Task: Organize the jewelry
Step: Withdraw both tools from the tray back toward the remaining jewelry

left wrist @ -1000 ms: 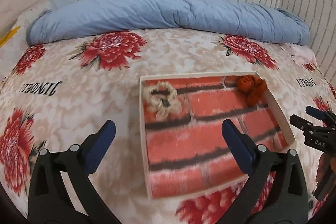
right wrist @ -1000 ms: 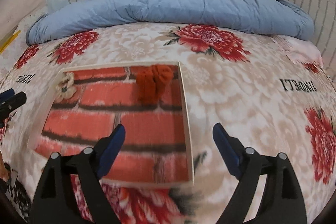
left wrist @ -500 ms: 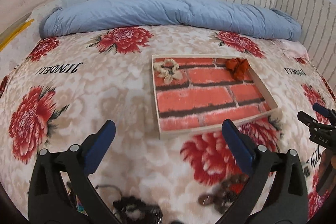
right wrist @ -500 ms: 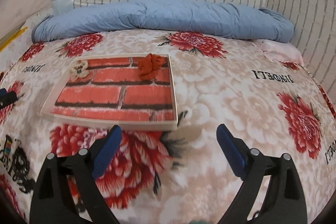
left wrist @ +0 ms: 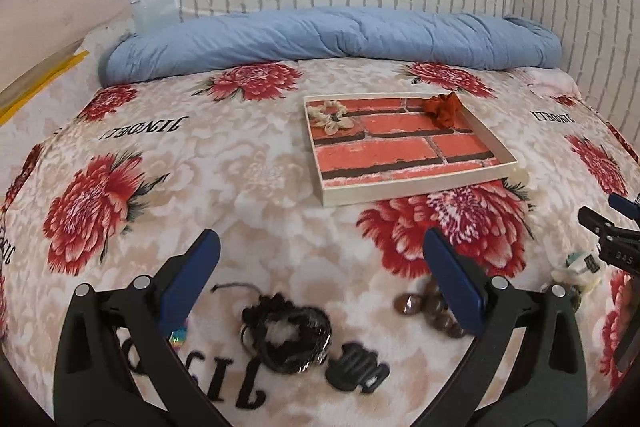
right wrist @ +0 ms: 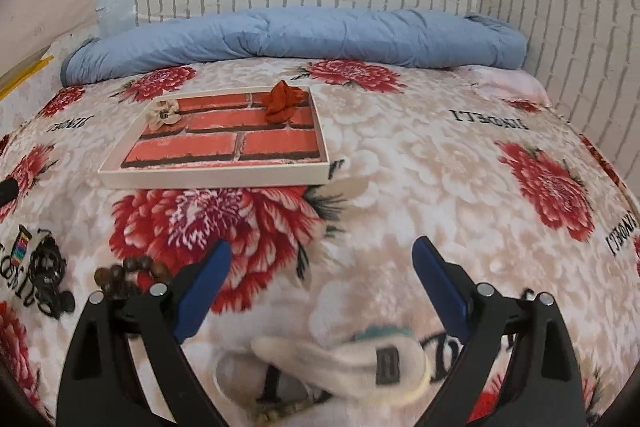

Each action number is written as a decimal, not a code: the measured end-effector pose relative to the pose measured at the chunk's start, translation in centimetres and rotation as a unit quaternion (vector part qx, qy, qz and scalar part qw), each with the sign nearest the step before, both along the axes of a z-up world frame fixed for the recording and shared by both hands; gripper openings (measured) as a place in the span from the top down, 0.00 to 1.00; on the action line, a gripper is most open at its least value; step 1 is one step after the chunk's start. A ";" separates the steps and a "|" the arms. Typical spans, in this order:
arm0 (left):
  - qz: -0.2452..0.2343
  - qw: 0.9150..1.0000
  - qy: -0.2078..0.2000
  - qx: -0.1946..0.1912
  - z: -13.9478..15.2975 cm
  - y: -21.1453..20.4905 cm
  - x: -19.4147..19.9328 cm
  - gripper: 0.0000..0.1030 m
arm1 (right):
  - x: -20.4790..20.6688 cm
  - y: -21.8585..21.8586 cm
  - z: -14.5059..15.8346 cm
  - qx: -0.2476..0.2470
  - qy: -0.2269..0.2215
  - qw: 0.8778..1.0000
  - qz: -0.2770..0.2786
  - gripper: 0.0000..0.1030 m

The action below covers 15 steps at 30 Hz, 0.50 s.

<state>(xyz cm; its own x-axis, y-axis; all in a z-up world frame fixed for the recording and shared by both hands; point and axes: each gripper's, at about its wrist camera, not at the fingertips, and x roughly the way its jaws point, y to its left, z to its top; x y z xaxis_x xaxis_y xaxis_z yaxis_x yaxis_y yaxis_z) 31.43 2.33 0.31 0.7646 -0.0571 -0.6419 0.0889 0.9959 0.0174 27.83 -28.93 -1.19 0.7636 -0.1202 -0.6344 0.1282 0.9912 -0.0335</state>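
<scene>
Bed with a floral blanket [left wrist: 256, 163] is the work surface, brick-pattern wall behind. Nearest the left gripper [left wrist: 320, 279], jaws wide open and holding nothing: a black hair tie bundle [left wrist: 286, 337] at 6 o'clock between the jaws, a black clip [left wrist: 356, 373] just beside it at 5 o'clock, and brown beads [left wrist: 428, 305] partly hidden behind the right-hand finger. Right gripper [right wrist: 320, 279] is also wide open and empty; a blurred white-and-teal fabric piece [right wrist: 352, 355] lies at its 6 o'clock between the jaws. Further out, at 12 to 1 o'clock in the left view, sits the brick-lined tray [left wrist: 416, 193], with a cream flower scrunchie [left wrist: 330, 115] in its far-left corner and an orange scrunchie [left wrist: 442, 107] in the far-right corner. Blue duvet [left wrist: 332, 39] is rolled along the far edge. Step in hand, as I read it: between placements, lining up for the next pick, several loose items not yet in the tray. Next move likely calls for lowering one gripper over the nearest item and closing on soft, thin material against a squashy blanket. Versus a second ago: both cameras have pulled back from over the tray; it now sits well away, and the loose items near the grippers have come into view.
</scene>
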 end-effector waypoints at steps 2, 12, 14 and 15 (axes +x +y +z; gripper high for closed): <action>0.002 1.000 0.002 -0.005 -0.4 0.3 -0.8 0.05 | -1.1 -0.1 -0.3 0.000 -0.002 1.000 -0.006 0.13; 0.005 0.999 -0.022 0.034 -3.5 -1.4 -5.7 0.05 | -5.9 1.1 -3.9 -0.003 0.015 1.000 0.006 0.13; 0.000 0.999 -0.020 0.035 -4.4 -1.9 -6.5 0.05 | -6.5 1.2 -4.5 0.003 0.017 1.000 0.009 0.13; -0.002 0.999 -0.018 0.035 -4.7 -2.1 -6.8 0.05 | -6.9 1.3 -4.9 0.008 0.019 1.000 0.013 0.13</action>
